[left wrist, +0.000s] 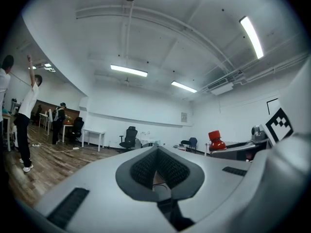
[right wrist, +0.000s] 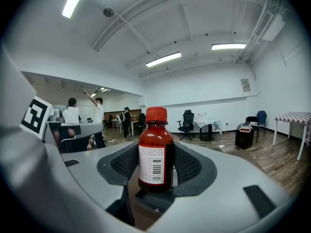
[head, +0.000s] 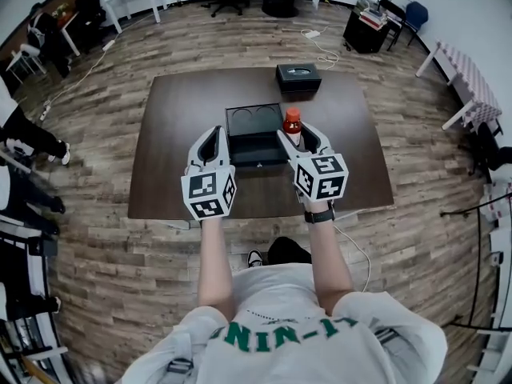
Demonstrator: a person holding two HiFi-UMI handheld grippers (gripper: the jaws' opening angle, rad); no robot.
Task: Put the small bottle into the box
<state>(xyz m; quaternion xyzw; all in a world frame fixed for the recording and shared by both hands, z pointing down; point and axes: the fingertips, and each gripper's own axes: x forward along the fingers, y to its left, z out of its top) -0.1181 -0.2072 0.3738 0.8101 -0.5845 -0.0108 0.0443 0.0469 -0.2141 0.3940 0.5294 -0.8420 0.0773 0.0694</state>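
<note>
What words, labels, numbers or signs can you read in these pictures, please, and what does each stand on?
Nothing can be quoted with certainty.
Small bottle, white label: barcode and fine print, too small to read.
Shirt: green capitals seen upside down, too distorted to read.
Wall notice: too small to read.
Left marker cube and right marker cube: black-and-white square patterns, no words.

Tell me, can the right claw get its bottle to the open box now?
Probably yes: the right claw holds the bottle right beside the open box, with nothing between them.
</note>
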